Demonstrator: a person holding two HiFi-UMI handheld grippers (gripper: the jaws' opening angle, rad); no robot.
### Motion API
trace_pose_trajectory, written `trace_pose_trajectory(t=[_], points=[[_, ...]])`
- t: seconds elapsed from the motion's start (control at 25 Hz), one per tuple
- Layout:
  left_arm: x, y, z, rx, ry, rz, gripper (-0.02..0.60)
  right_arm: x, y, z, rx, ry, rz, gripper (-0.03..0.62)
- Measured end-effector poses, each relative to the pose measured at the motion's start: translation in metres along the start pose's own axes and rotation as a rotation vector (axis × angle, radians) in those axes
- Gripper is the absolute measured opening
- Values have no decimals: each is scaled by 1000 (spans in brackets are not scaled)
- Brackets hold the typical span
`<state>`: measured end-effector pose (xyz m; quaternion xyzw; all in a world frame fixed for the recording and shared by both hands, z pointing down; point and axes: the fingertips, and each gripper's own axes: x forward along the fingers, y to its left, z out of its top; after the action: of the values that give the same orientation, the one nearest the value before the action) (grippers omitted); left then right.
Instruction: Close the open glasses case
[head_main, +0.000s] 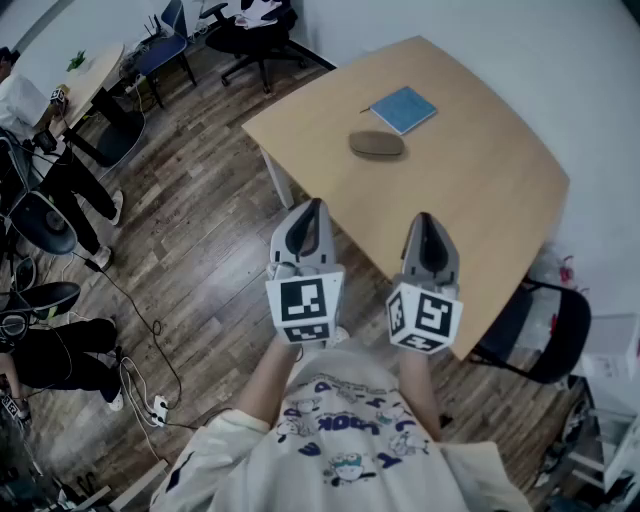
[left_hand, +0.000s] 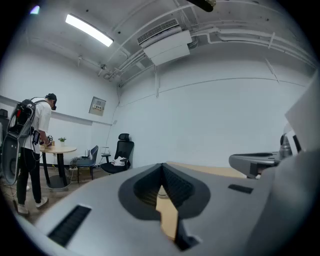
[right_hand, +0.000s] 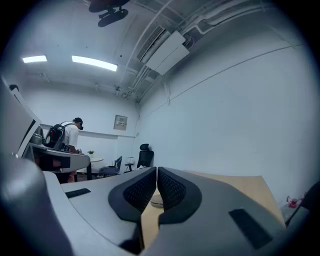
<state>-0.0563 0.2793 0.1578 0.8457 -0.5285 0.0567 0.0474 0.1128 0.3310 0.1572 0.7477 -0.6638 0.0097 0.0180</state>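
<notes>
Glasses case (head_main: 377, 144) — well ahead, btwn 2 hand-held grippers (head_main: 312, 205) (head_main: 424, 218).

Ceiling strip lights (left_hand: 89, 30) cast cool, even light; gripper views bulge fisheye-like with black corners.

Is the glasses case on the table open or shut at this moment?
It looks shut: the glasses case is one low oval on the table, with no lid raised.

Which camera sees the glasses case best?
The head view: the whole glasses case lies in plain sight on the table, near a blue notebook. Both gripper views catch only a thin sliver of it past their shut jaws.
</notes>
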Motion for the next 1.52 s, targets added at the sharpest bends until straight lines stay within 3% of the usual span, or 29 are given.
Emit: trace_pose_trajectory(t=[0.88, 1.24, 1.52], points=[[34, 8, -34, 0, 79, 50, 2, 42, -15, -36, 7, 78, 68, 8], [127, 54, -57, -17, 113, 24, 2, 130, -18, -66, -6, 129, -3, 9], [213, 72, -85, 33, 232, -112, 2, 207, -17, -90, -38, 223, -15, 9]])
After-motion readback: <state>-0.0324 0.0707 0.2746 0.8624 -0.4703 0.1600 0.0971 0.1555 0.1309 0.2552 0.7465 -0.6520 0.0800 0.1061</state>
